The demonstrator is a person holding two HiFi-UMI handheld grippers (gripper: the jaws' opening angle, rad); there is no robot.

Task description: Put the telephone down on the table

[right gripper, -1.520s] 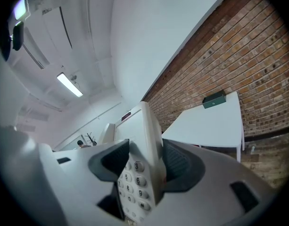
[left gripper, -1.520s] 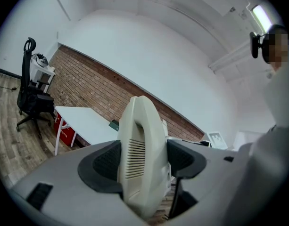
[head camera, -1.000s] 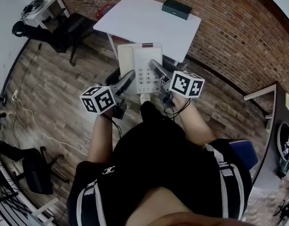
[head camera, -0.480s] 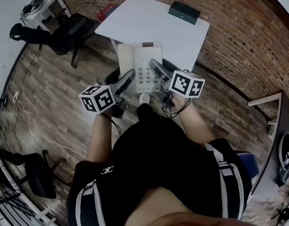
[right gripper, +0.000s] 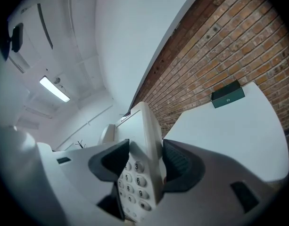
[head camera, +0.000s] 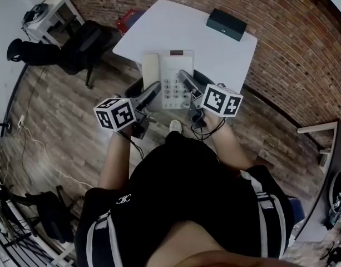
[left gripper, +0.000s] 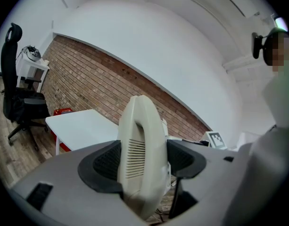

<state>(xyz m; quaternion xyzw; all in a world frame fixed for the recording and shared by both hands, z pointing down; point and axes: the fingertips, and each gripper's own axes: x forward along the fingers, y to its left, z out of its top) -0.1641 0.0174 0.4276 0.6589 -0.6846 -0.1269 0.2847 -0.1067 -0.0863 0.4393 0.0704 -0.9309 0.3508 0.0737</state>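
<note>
The telephone hangs in the air between the two grippers, keypad up, each gripper pinching one long edge. The left gripper has its jaws closed on the telephone's left edge: in the left gripper view a rounded cream part with a patch of ribbed slots fills the gap between the two dark pads and rises well above the jaw tips. The pads press against it on both sides, with only that thickness keeping them apart.

The right gripper clamps the opposite edge in the same way. In the right gripper view the cream body stands between the jaws, with the number keys running down just inside the left pad and the right pad flat against the underside. The body reaches on past the jaw tips.

The white table lies ahead of both pairs of jaws. From the left gripper it shows beyond the jaws and off to their left, lower than the telephone. From the right gripper it spreads out beyond the jaws and to their right. In the head view the telephone's far end overlaps the table's near edge, while the near end and both grippers are over the wooden floor. A dark green box sits at the far side of the table, well beyond the jaw tips, near the brick wall.
</note>
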